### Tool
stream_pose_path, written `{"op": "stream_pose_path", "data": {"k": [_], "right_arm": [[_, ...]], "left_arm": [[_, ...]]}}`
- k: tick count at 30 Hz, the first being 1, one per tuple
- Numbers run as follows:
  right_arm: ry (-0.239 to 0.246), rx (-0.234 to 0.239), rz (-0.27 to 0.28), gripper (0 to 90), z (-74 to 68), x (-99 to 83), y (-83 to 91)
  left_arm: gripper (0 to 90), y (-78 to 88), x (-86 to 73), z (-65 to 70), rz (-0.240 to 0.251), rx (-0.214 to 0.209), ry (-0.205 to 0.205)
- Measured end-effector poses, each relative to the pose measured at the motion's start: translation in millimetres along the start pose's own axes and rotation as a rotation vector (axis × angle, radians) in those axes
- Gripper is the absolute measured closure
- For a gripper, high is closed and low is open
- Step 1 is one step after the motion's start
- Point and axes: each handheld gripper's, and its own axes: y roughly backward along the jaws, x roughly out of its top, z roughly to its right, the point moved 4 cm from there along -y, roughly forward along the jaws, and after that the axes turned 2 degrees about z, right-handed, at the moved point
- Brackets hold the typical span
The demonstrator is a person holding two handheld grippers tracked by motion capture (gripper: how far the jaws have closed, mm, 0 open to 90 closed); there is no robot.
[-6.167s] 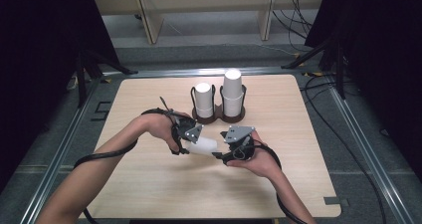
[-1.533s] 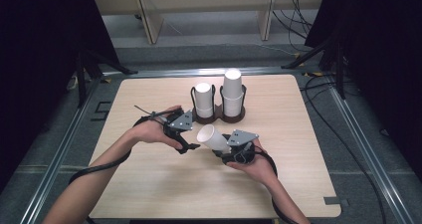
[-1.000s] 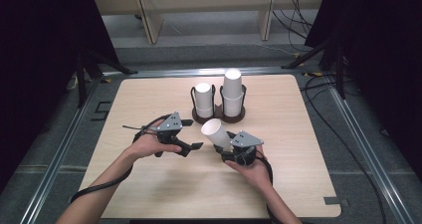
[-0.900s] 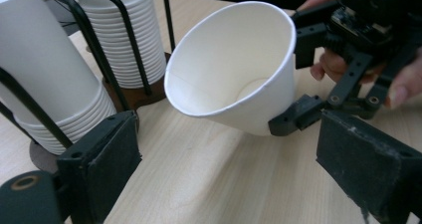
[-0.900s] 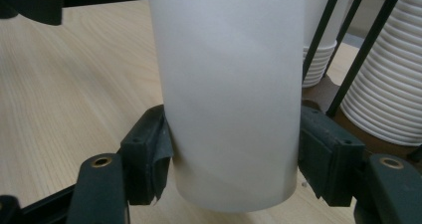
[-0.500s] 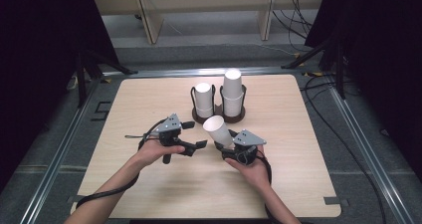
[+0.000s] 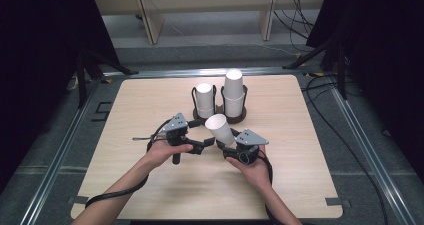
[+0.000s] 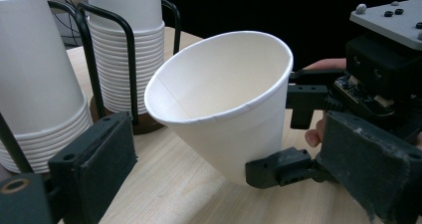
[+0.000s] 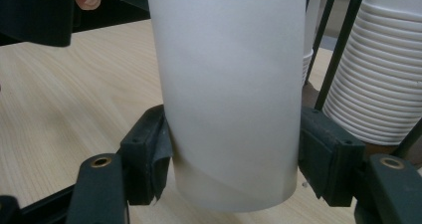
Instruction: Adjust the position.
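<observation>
- The left hand (image 7: 162, 152) holds the left gripper (image 7: 207, 142) low over the desk (image 7: 150, 100), near its middle; its jaws stand apart and point toward the right gripper.
- The right hand (image 7: 252, 167) holds the right gripper (image 7: 225, 146), whose jaws press both sides of a paper cup (image 7: 220, 129) tilted toward the far edge.
- Both forearms come in from the near edge.
</observation>
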Motion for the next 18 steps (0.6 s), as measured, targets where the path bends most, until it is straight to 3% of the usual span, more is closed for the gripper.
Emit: {"op": "stream_pose_path", "data": {"k": [4, 11, 18], "right_arm": [[0.011, 0.002, 0.018, 35.0, 0.6, 0.9, -1.2], [0.02, -0.007, 0.013, 35.0, 0.9, 1.9, -0.5], [0.02, -0.001, 0.032, 35.0, -0.1, 2.9, -2.1]], "left_arm": [[6.0, -4.3, 1.3, 0.5, 0.023, -0.007, 0.009], [4.8, -8.8, -0.2, 1.4, 0.013, 0.001, 0.017], [4.3, -14.1, -1.0, 2.3, 0.01, -0.008, 0.066]]}}
